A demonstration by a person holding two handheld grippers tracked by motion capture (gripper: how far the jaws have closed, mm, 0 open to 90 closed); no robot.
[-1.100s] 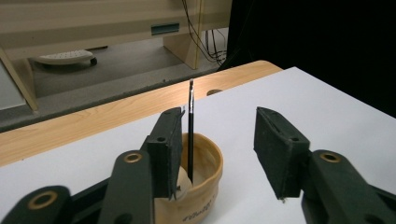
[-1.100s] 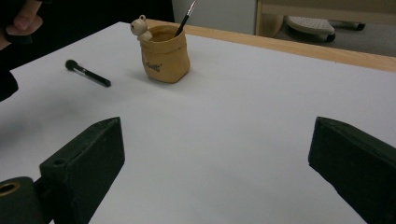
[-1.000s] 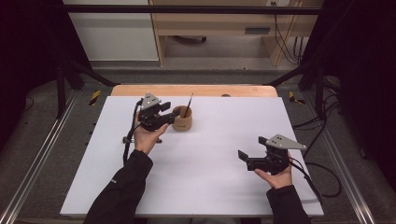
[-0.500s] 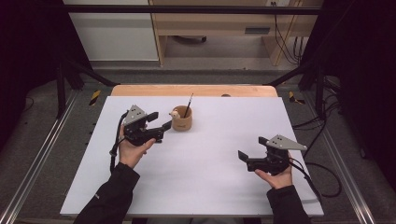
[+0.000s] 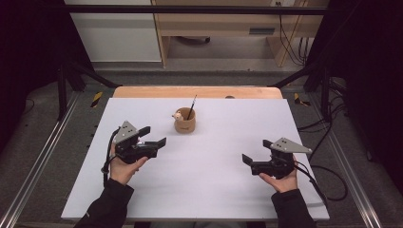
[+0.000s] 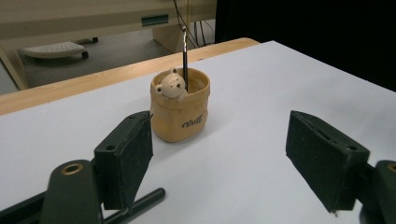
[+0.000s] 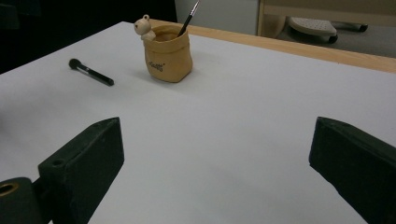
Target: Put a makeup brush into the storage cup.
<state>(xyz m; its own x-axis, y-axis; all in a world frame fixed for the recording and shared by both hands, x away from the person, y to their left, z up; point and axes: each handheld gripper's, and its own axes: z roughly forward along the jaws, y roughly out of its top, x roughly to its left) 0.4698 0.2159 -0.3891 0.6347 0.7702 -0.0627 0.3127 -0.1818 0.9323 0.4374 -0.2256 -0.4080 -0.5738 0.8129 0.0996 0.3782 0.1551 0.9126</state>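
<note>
Left gripper, left of centre, had just been opening, nothing between its jaws; right gripper spread; cup at centre.

Tan pot (thin brush upright inside) beyond open-jawed left gripper, well apart.

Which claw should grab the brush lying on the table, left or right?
Left. The left claw, jaws just been opening and empty, sits right by the loose brush; the right claw is much farther off.
</note>
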